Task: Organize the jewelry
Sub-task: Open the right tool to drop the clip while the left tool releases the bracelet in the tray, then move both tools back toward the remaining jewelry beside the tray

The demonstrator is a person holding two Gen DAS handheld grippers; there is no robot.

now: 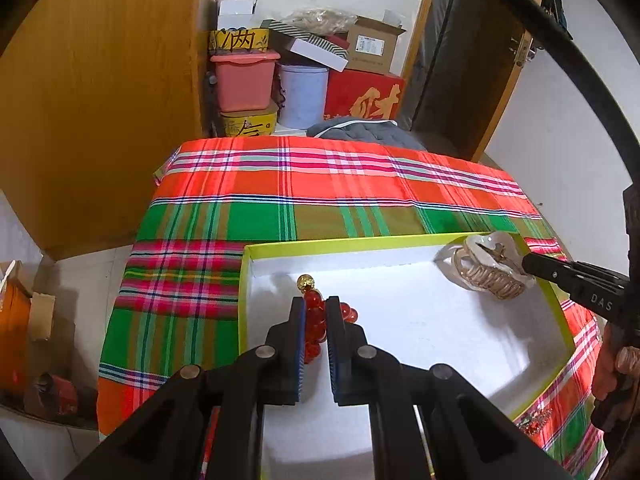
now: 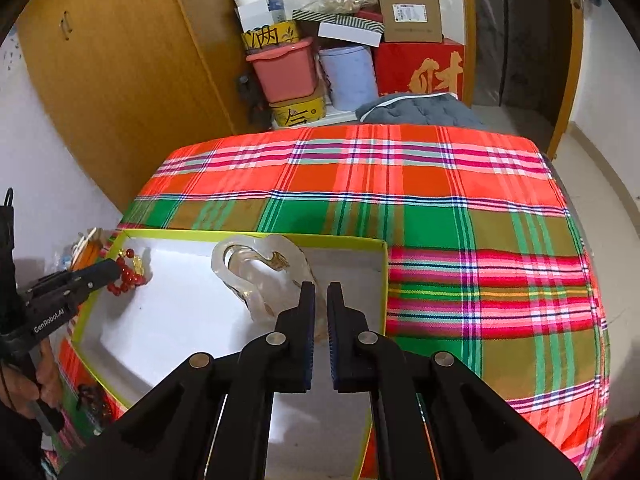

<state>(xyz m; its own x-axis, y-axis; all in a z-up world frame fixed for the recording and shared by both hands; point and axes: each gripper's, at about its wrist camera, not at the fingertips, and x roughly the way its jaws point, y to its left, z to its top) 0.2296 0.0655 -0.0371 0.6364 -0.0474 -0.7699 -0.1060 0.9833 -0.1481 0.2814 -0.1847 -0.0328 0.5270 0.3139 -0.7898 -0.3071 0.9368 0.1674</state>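
A: Item one?
B: Red bead bracelet [image 1: 314,322], clamped in left tongs [image 1: 316,308], over white tray [image 1: 420,320].
A: Item two?
B: Pearly hair claw [image 1: 494,270], pinched by right tongs [image 2: 318,296], at tray's far corner on plaid-covered worktop [image 2: 440,200].

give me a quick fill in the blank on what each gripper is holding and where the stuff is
1. The left gripper is shut on a bracelet of round ____ beads.
2. The right gripper grips a pale hair ____.
3. Both items are over the white inside of a tray with a ____ rim.
4. The tray rests on a ____ cloth.

Missing words: red; claw clip; yellow-green; plaid
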